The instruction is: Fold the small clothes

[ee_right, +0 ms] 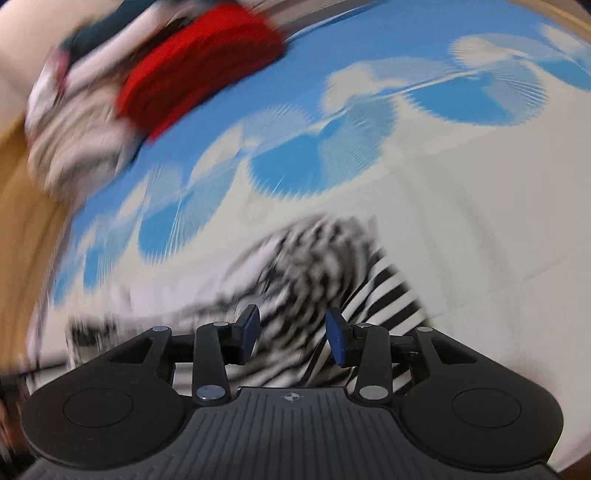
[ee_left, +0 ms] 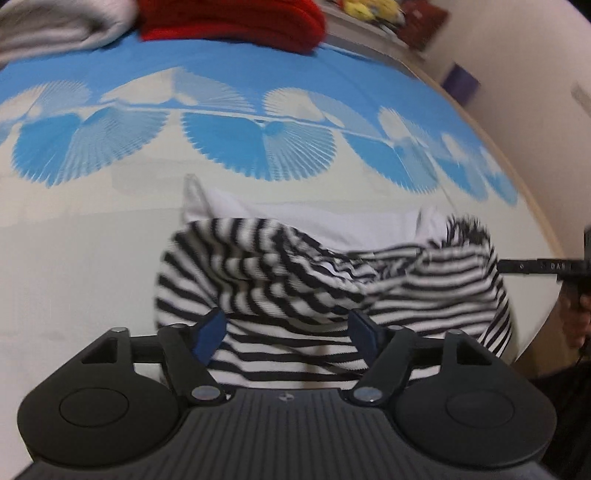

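One striped garment (ee_left: 332, 280) — rumpled, half-folded

Soft ribbed striped knit garment (ee_left: 295, 280) on smooth matt printed cloth (ee_left: 92, 258); matt black plastic tongs (ee_left: 290, 332).

Right view motion-blurred: striped garment (ee_right: 314, 258) smeared, clothes pile (ee_right: 110, 92) indistinct; grey cloth (ee_left: 55, 26) cropped by edge.

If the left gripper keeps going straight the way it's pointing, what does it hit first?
Most likely the striped shirt. The left gripper stands open right over the rumpled cloth, which fills the line ahead of its fingers. How near the cloth is cannot be told exactly.
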Tool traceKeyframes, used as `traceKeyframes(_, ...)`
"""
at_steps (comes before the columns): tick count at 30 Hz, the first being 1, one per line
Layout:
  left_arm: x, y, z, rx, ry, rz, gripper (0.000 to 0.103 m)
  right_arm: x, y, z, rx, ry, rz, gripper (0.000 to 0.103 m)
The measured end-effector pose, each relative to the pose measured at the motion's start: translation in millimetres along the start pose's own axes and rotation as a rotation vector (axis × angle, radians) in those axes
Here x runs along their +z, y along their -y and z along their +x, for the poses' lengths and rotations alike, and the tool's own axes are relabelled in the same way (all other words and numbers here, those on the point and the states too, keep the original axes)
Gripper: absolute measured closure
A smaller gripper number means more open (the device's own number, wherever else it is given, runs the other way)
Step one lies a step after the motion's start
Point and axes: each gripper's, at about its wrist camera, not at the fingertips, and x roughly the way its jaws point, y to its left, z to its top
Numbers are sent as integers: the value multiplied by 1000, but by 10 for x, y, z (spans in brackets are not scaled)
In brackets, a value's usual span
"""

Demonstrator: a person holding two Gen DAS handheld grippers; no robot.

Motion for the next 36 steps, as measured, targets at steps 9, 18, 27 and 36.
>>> traceKeyframes(9,120,181,361,129,61,83,23,-33,-431,395,-101,-38,-255,55)
traceKeyframes(18,451,30,632,157,61,0,57,210,-508,683,-159,20,-252,79)
traceKeyframes(27,682,-186,488,167,247,-112,99,505,-620,702,-220,221,-249,98)
traceKeyframes(36,761,-400,1031,187,53,-197,92,667,-750,1099,-325,222,-259,97)
